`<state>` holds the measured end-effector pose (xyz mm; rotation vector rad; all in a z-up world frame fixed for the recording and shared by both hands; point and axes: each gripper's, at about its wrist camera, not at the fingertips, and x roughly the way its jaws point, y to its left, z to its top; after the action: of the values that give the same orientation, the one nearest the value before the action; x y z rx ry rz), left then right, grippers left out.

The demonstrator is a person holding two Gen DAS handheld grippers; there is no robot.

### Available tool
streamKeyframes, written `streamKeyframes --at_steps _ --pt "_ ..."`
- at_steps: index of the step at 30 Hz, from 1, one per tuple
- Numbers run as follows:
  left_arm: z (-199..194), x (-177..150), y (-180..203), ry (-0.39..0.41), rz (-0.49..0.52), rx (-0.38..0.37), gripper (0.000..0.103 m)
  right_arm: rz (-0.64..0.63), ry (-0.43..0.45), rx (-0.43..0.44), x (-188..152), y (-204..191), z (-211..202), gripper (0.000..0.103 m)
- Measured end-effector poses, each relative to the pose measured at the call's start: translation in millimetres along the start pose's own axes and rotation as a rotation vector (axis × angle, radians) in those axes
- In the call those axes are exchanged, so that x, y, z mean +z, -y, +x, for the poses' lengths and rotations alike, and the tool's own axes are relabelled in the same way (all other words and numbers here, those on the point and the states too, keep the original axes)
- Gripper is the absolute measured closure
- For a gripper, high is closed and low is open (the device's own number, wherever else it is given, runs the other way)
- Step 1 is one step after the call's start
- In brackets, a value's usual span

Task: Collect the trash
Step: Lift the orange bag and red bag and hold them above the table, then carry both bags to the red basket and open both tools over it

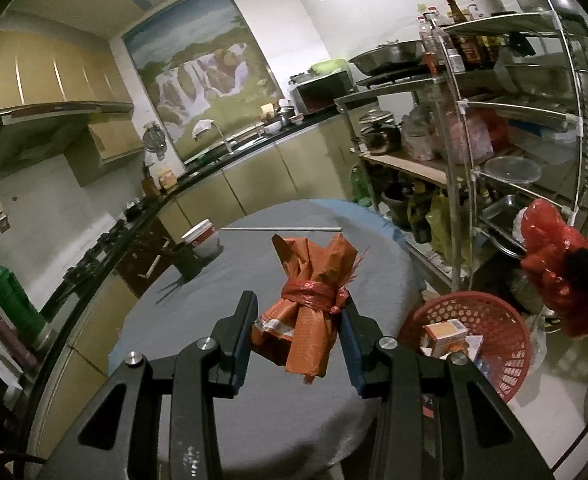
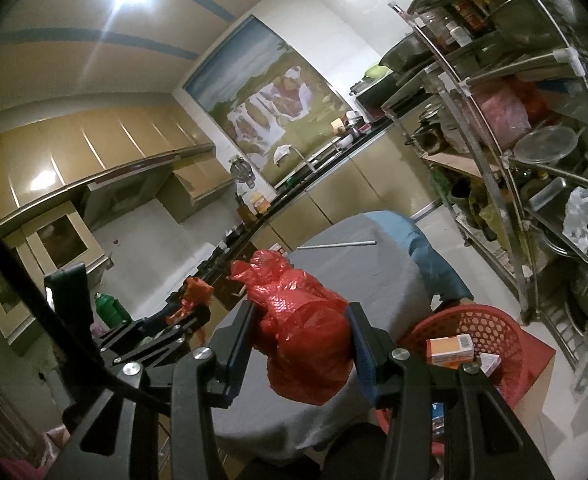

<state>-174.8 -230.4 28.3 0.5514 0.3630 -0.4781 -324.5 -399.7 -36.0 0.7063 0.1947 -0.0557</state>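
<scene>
Left wrist view shows the left gripper [image 1: 298, 320] clamped on an orange paper bundle [image 1: 308, 312] tied round the middle with red plastic; the bundle's long axis runs from 12 to 6 o'clock between the pads, upright and slightly tilted, lifted clear of the grey-covered round table [image 1: 221, 280]; the red perforated basket [image 1: 494, 320] lies at about 3 o'clock from that bundle and lower, beside the table edge, with a small orange-and-white carton [image 1: 444, 334] already inside.

Right wrist view has the right gripper [image 2: 302, 328] closed on a crumpled red plastic bag [image 2: 302, 320], the bag bulging above and drooping below the jaws; from it the basket [image 2: 490, 328] sits at 3 to 4 o'clock and near, so I judge the right hand the closer of the two to the drop; the left gripper [image 2: 189, 308] shows at 9 o'clock with its orange load.

Still on the table are a white tub with a red band [image 1: 201, 236] at 10 o'clock and a thin white rod [image 1: 281, 229] at 12 o'clock; the steel shelving rack [image 1: 534, 140] stands just behind the basket, crowding any wide swing; both loads would have to cross the table rim, and the left path may meet the right gripper [image 1: 582, 268], which hangs above the basket.
</scene>
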Motion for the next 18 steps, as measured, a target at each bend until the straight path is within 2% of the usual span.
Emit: streamKeyframes --at_steps 18 --pt "7 3 26 -0.001 0.028 -0.053 0.062 0.039 0.018 -0.032 -2 8 -17 0.054"
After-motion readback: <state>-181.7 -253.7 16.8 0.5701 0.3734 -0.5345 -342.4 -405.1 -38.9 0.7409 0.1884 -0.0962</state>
